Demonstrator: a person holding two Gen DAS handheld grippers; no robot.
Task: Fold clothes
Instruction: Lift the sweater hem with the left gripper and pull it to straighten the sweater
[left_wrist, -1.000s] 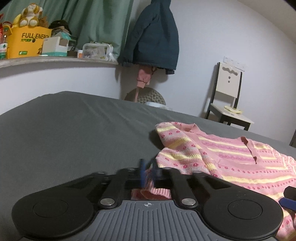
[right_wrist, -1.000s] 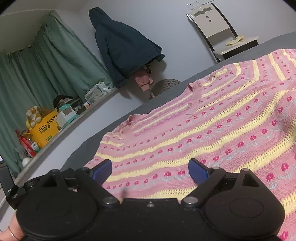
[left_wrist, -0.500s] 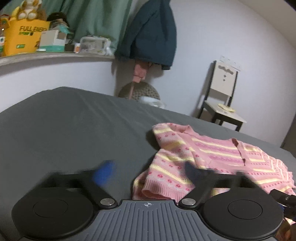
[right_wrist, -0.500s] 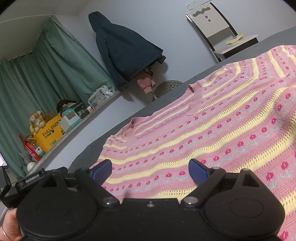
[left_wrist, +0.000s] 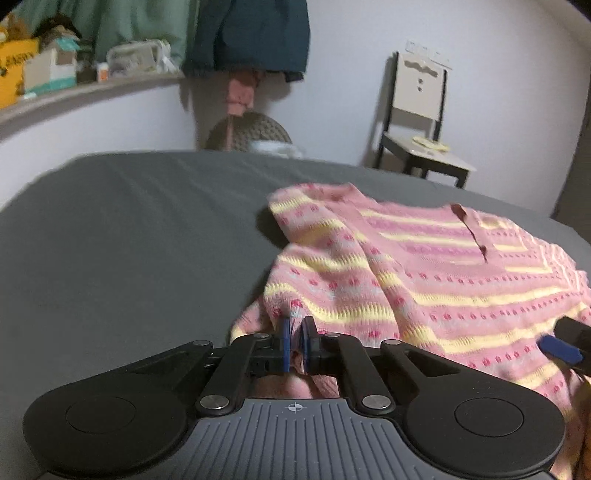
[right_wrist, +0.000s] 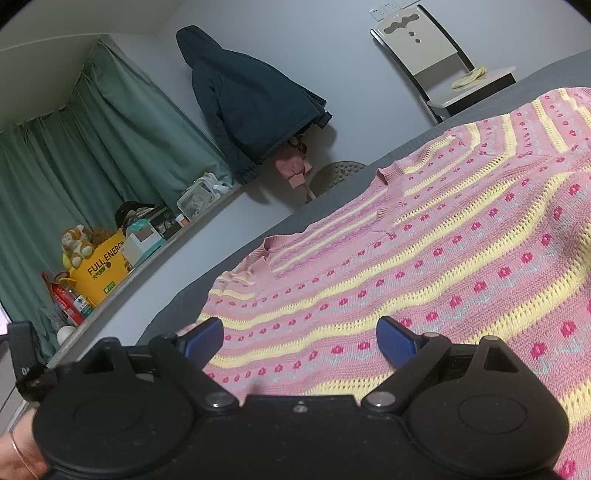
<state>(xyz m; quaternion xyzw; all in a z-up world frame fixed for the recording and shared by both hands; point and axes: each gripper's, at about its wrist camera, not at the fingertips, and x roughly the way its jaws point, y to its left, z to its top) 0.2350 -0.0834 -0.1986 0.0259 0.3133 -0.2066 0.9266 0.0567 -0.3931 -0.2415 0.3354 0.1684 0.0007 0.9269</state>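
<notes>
A pink knit sweater (left_wrist: 424, 266) with yellow stripes and red dots lies spread on the grey bed (left_wrist: 129, 240), one sleeve bunched toward me. My left gripper (left_wrist: 294, 334) is at that sleeve's near edge, jaws closing, its blue pads pinching a fold of the knit. In the right wrist view the sweater (right_wrist: 443, 240) fills the frame. My right gripper (right_wrist: 299, 338) stands wide open low over the sweater's body, its pads not pressing the cloth. One blue pad of the right gripper (left_wrist: 561, 349) shows at the right edge of the left wrist view.
A chair (left_wrist: 424, 110) stands by the far wall beyond the bed. A dark jacket (right_wrist: 251, 103) hangs on the wall above a round stool (left_wrist: 251, 133). A ledge (right_wrist: 155, 258) carries boxes and a yellow carton. A person's hand (right_wrist: 14, 454) holds the right gripper.
The left gripper let go of the sleeve end, opened wide, then closed again on a fold of the sleeve, and its view tipped downward. The right gripper stayed open and still.
</notes>
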